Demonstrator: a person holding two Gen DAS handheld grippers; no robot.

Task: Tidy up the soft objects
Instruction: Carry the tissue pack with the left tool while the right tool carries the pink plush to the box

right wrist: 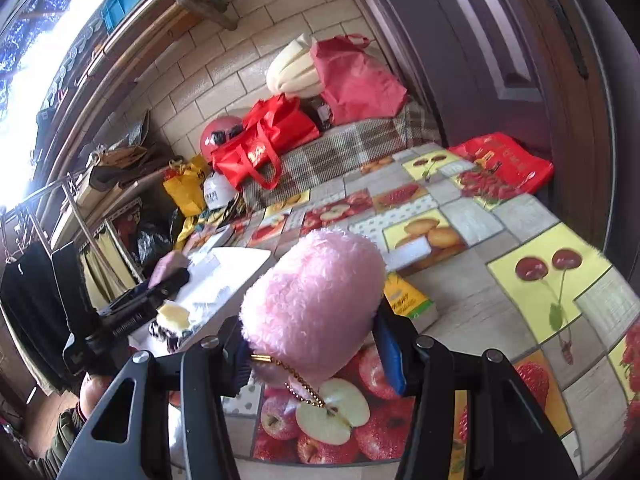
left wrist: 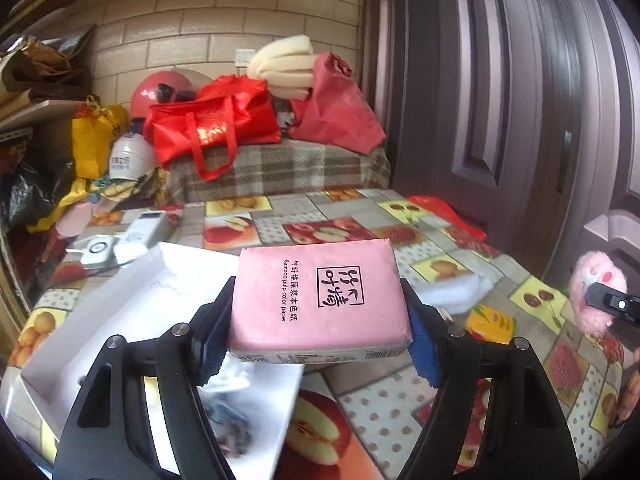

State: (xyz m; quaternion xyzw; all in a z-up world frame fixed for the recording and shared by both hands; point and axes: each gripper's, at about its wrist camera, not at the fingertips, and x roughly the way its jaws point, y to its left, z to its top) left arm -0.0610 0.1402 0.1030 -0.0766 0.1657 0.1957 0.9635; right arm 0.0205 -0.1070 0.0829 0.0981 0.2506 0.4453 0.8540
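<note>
- Left wrist view: my left tool (left wrist: 320,320) is clenched on the pink tissue pack (left wrist: 320,300), pads on its short sides so the soft pack stays level. It is lifted off the table (left wrist: 384,408), just beside the white box (left wrist: 132,300), which I judge is the drop spot.
- Right wrist view: my right tool (right wrist: 312,344) grips the pink plush toy (right wrist: 312,300) low on its body, chain dangling, held above the table and near the box, waiting its turn, I'd say.

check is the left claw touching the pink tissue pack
Touching. The left wrist view shows the left claw with both blue pads pressed against the sides of the pink tissue pack.
</note>
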